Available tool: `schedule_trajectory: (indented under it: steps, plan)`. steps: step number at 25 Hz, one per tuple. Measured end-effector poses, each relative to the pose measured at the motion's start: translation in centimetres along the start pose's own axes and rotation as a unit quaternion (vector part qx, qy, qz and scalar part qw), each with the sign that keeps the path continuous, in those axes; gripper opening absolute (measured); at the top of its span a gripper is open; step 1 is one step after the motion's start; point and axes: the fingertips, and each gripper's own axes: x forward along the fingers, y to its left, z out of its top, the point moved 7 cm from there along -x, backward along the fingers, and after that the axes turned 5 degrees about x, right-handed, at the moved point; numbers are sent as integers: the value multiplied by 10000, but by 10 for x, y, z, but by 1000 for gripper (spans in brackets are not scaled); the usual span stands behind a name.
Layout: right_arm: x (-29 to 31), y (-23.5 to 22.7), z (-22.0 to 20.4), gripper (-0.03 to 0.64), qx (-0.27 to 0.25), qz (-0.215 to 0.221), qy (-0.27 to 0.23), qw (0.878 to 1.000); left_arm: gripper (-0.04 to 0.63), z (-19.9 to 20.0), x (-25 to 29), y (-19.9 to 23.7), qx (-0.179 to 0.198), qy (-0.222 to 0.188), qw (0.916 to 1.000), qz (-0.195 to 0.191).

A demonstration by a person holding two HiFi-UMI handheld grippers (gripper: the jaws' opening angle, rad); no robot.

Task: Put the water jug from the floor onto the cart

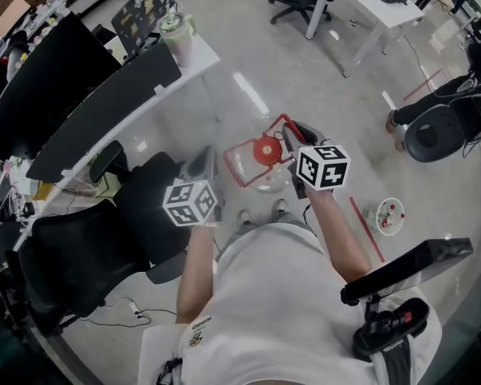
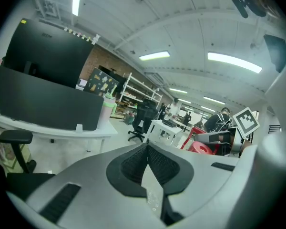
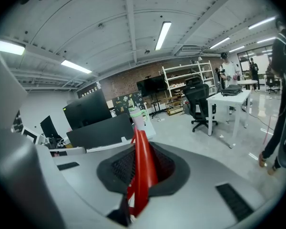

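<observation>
The grey polished floor [image 1: 224, 95] fills most of the head view. A long white worktop [image 1: 200, 58] with dark monitors runs along the upper left, and a black office chair [image 1: 72, 255] stands at lower left.

The clear plastic water jug [image 1: 244, 165] is at the centre of that view, just ahead of the person's shoes and between the two grippers. Both gripper views look out at about worktop level, so I judge the water jug to be hanging clear of the floor rather than resting on it.

The right tongs [image 3: 138, 144], seen in the head view just right of the jug [image 1: 289, 139], are clenched on the thin red handle [image 3: 142, 171], which stands upright between the pads. The left tongs [image 2: 147, 149], at the jug's left edge in the head view [image 1: 207, 160], appear clamped on a thin clear piece speckled with droplets. I take this to be the jug's wall or rim. The round red cap [image 1: 264, 151] faces up, so the jug is hanging roughly upright.

The lift looks done and the carry is the step in hand. I cannot pick out a cart with certainty in any view. The next move calls for turning toward it with both grips firm and the jug level, since the thin handle bears much of the load. Then the jug must go above the cart's deck before it is set down.
</observation>
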Motion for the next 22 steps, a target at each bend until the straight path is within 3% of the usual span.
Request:
schedule_trajectory:
  steps: [13,22]
  plan:
    - [-23,3,-5,40,182,-508,-271,9982,3,1,10,-4,59,94,9980,-621]
    - [-58,-24,-7,40,399,-926,-515,9936,3,-1,37,-31,247,310,9932,-1093]
